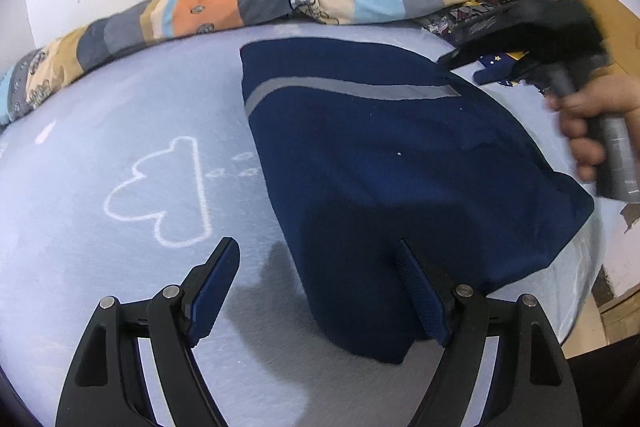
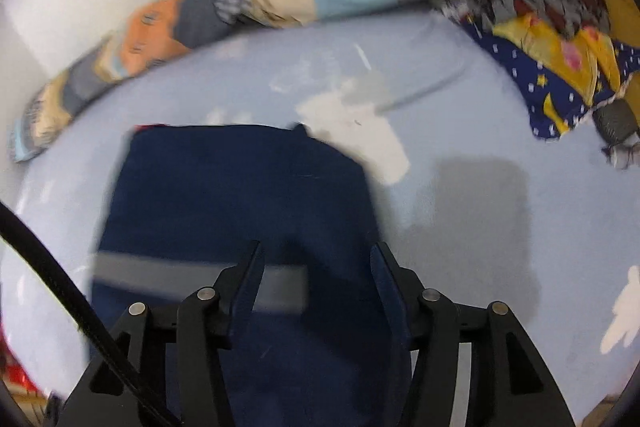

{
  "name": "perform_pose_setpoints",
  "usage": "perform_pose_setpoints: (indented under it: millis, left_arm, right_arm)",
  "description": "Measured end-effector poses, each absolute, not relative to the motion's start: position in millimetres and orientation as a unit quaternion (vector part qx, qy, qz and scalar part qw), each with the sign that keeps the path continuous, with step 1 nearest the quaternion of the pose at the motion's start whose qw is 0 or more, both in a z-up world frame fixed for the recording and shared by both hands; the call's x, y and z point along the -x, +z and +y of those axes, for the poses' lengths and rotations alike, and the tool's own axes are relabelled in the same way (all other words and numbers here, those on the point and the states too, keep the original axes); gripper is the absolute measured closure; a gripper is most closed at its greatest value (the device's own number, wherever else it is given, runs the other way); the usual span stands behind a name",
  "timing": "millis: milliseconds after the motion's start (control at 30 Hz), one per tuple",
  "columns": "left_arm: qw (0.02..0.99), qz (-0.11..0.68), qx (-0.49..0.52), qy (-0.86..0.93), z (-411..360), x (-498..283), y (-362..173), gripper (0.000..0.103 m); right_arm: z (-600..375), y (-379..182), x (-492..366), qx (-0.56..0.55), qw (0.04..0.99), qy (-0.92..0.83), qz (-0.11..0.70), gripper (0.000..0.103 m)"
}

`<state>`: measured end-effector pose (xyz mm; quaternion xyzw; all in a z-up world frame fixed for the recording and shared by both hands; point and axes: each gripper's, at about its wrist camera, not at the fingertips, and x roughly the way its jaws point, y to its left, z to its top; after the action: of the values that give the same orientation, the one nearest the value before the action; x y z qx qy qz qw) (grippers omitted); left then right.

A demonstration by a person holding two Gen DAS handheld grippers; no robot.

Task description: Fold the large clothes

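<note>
In the left wrist view, a white cloud outline [image 1: 160,195] is printed on the pale blue bed sheet [image 1: 100,107] at the left. The left hand-held gripper [image 1: 316,263] hovers over the sheet with its jaws spread wide and nothing between them; its left finger is above bare sheet, its right finger above the near edge of the folded navy garment [image 1: 400,167]. That garment lies flat on the bed, a grey stripe [image 1: 352,89] crossing its far part. A patchwork quilt [image 1: 248,3] is bunched along the wall behind it.

At the far right, a hand [image 1: 588,131] grips the handle of the right hand-held gripper [image 1: 532,27], blurred, above the garment's right side.

In the right wrist view, the right hand-held gripper [image 2: 316,259] points steeply down at the navy garment [image 2: 240,187], jaws apart and pinching nothing, the grey stripe [image 2: 200,279] just beneath its left finger. Patterned clothes [image 2: 560,59] are heaped at the right.

No writing or label can be read anywhere.
</note>
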<state>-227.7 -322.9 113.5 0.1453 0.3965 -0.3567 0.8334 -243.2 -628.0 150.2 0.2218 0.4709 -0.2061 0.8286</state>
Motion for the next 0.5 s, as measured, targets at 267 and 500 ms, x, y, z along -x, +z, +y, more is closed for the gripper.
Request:
perform_pose_setpoints:
  millis: [267, 500]
  left_arm:
    - [0.838, 0.377, -0.165, -0.358, -327, 237, 110, 0.023]
    - [0.84, 0.366, -0.176, -0.359, -332, 242, 105, 0.023]
  right_arm:
    - [-557, 153, 317, -0.194, 0.824, -0.181, 0.5, 0.043]
    - [-536, 113, 338, -0.145, 0.803, -0.187, 0.546, 0.047]
